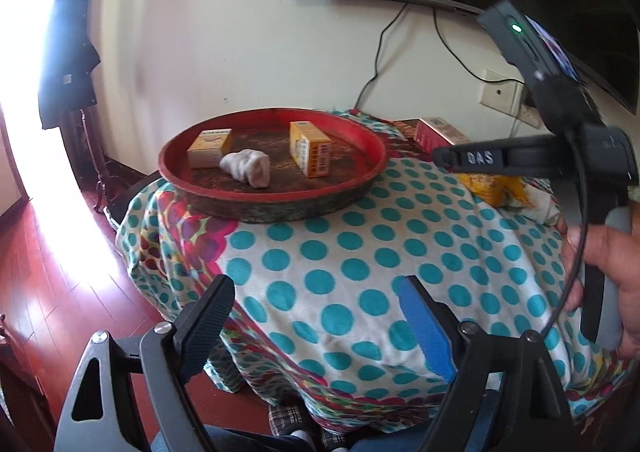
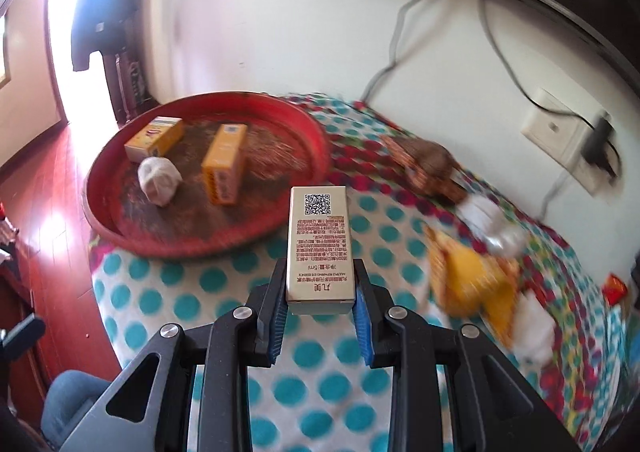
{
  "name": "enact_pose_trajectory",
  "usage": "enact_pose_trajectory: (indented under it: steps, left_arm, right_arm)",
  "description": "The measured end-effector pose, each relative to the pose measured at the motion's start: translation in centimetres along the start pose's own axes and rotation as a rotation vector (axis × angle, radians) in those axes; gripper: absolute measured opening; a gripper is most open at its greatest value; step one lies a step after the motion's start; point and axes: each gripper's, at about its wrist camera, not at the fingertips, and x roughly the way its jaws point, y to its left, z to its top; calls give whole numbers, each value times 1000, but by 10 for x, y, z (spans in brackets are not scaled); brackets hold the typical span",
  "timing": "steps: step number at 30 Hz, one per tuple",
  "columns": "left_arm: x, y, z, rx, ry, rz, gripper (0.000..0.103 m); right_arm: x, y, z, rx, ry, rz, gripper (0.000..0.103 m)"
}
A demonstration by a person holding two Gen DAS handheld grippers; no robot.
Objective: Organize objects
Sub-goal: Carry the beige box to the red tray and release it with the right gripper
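A round red tray (image 1: 276, 195) (image 2: 104, 219) sits on a dotted cloth at the far left of the table. It holds two yellow boxes (image 1: 210, 147) (image 1: 310, 147) and a white rolled sock (image 1: 248, 167); the same boxes (image 2: 154, 137) (image 2: 224, 163) and sock (image 2: 158, 179) show in the right wrist view. My right gripper (image 2: 320, 292) is shut on a gold box (image 2: 320, 244) with a QR code, held above the cloth just right of the tray. My left gripper (image 1: 316, 292) is open and empty above the cloth's near edge.
On the cloth right of the tray lie a yellow packet (image 2: 468, 280) (image 1: 492, 187), white wrapped items (image 2: 488, 219), a brown woven item (image 2: 428, 163) and a red box (image 1: 436, 133). A wall socket (image 2: 560, 131) with cables and a dark screen hang behind. Red wood floor lies to the left.
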Motion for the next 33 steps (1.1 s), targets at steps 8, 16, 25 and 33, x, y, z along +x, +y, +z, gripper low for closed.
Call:
enact_pose_trajectory:
  steps: [8,16,25,33]
  left_arm:
    - [4,28,4,-83,7,58,87]
    - [6,41,6,-131,20,59,87]
    - [11,49,7,-152,26,76,87]
    - [13,49,7,-153,28,79,87]
  right_arm:
    - [29,70,31,-134,43,157,27]
    - [63,119,33,-211,115,183,27]
    - [99,124,40,-190,149,181,27]
    - [107,123,43,-165,149,194,27]
